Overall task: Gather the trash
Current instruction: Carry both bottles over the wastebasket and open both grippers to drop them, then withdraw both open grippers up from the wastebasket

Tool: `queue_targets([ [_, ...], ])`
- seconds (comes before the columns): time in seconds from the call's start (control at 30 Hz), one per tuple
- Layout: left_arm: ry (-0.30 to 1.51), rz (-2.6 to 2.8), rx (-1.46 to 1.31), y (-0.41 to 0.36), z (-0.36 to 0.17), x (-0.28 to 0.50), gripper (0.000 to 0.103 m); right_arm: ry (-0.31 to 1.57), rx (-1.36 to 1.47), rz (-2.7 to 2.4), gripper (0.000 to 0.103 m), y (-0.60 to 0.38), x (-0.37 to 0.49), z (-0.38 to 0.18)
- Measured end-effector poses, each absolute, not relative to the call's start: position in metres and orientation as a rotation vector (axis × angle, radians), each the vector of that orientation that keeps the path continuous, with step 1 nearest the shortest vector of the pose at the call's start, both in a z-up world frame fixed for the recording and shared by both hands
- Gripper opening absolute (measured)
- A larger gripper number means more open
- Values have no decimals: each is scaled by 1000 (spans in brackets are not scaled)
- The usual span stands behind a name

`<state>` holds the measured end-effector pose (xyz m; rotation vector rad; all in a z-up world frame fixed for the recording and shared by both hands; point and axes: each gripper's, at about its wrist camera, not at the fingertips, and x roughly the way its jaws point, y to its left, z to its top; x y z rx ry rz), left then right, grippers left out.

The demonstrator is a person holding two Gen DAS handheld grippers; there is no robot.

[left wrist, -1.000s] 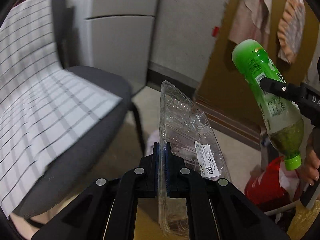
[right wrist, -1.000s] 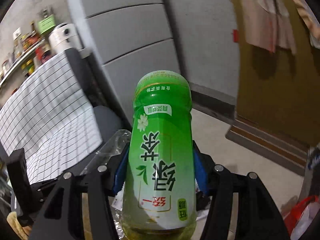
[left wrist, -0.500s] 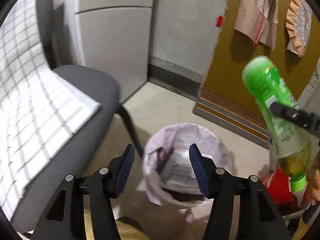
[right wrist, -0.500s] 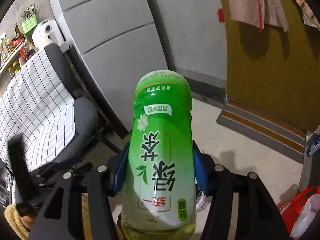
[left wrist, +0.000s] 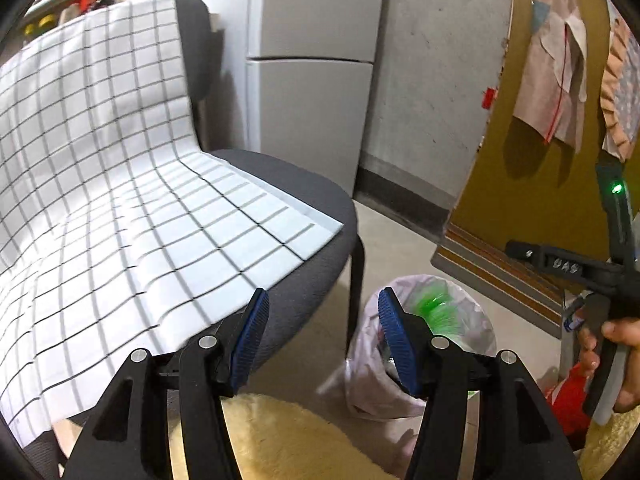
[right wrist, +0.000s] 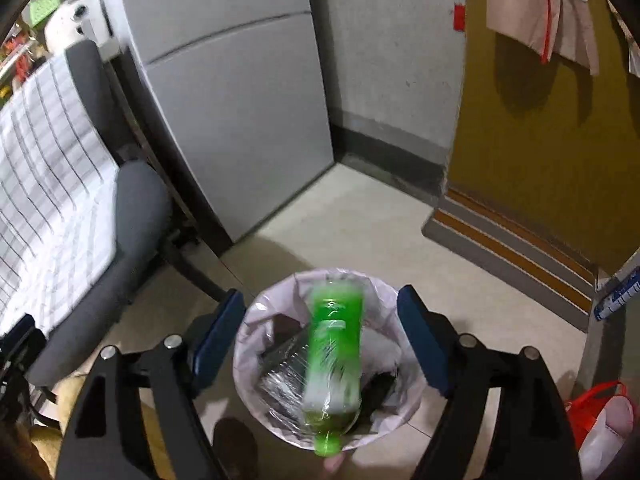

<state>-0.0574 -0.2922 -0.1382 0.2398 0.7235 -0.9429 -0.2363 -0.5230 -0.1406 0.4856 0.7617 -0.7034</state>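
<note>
Bottle, green and blurred, drops cap-down into the lined bin at lower centre, free of the right tool, whose jaws are opening. Left tool gapes empty. Smooth, light plastic, best gripped mid-body.

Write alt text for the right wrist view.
A blurred green plastic bottle drops cap-down between the opening right gripper and its blue-padded fingers into a white-lined trash bin holding a clear plastic tray.
</note>
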Motion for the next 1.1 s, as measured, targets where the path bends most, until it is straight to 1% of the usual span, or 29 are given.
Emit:
queue_targets([
  [0.1,719,-937,211,-282,-134,-58,58,750,434,-693,78,-510,-239,-124],
  [0.2,729,-933,199,-273,-132,-58,63,735,413,-673,78,-495,-247,-109],
  [0.27,735,-920,204,-269,-129,-59,71,732,402,-650,80,-483,-249,-99],
  [0.3,738,-910,208,-268,-127,-60,72,732,395,-637,82,-477,-249,-96],
  [0.33,740,-900,208,-265,-124,-61,76,732,386,-620,84,-470,-251,-91],
  [0.37,746,-890,207,-264,-121,-62,85,734,379,-610,86,-464,-252,-87],
  [0.4,755,-875,208,-262,-117,-63,88,736,367,-592,89,-455,-254,-82],
  [0.47,779,-850,210,-257,-108,-66,90,723,340,-557,93,-441,-253,-71],
  [0.5,783,-847,212,-254,-104,-67,90,722,327,-546,97,-435,-253,-66],
  [0.63,785,-765,282,-238,-84,-73,92,722,293,-490,97,-414,-248,-46],
  [0.77,822,-726,282,-219,-69,-73,92,712,221,-458,97,-388,-243,-28],
  [0.9,819,-678,302,-202,-56,-73,92,706,175,-416,97,-369,-238,-17],
  [1.1,794,-630,262,-169,-34,-73,92,670,141,-393,97,-352,-236,5],
])
